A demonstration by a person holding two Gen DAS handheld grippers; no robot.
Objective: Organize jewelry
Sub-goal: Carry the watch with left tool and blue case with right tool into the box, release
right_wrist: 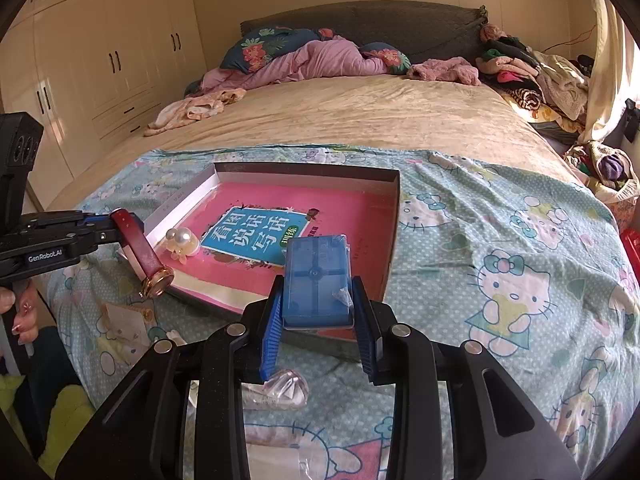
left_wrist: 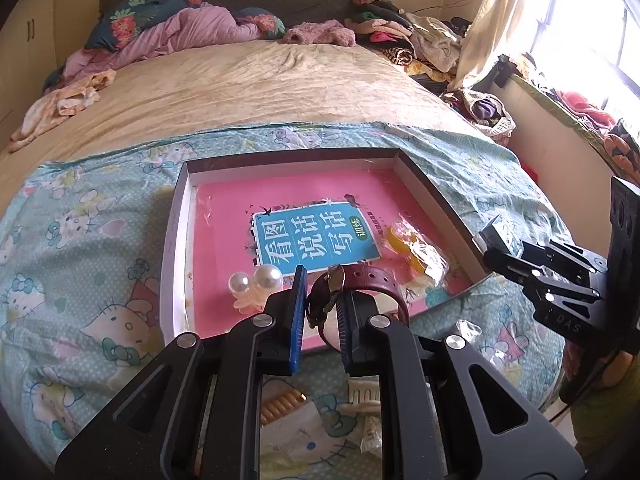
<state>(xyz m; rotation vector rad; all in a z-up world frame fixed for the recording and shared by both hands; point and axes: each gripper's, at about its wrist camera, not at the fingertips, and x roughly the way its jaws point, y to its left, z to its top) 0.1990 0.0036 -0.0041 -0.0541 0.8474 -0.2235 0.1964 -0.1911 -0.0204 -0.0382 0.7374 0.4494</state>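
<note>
Left wrist view: left gripper (left_wrist: 320, 300) clamped on a red-strapped watch (left_wrist: 360, 292) at 6 o'clock above the tray (left_wrist: 176, 240). Right gripper (right_wrist: 318, 312) clamped on a blue box (right_wrist: 316, 280).

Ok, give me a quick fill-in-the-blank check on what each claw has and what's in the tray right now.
1. The left claw is shut on the strap of a dark red ____.
2. The right claw grips a flat ____ plastic case.
3. In the shallow tray, the hair clip near its left wall is topped with two ____.
4. The tray rests on a cloth spread over the ____.

Missing words: watch; blue; pearls; bed
</note>
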